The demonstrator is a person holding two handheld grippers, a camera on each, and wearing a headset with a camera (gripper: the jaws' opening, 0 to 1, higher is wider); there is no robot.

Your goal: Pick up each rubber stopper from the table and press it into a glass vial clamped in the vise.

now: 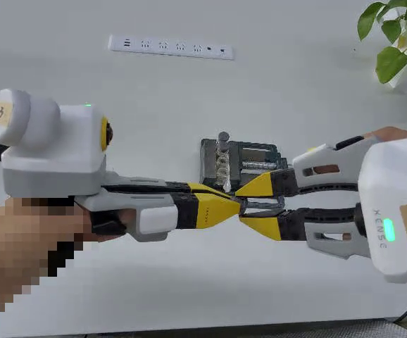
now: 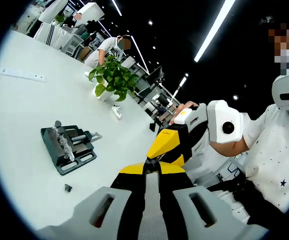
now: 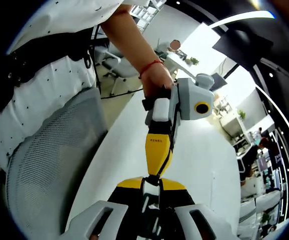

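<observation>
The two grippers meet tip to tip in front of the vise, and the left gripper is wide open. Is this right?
No: the left gripper is shut, as the head view shows. It does meet the right gripper in front of the vise.

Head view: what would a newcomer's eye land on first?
The two claws facing each other mid-frame: the shut left claw points between the jaws of the open right claw. Just behind them sits the dark vise holding a row of glass vials. A leafy plant leans in at top right.
</observation>
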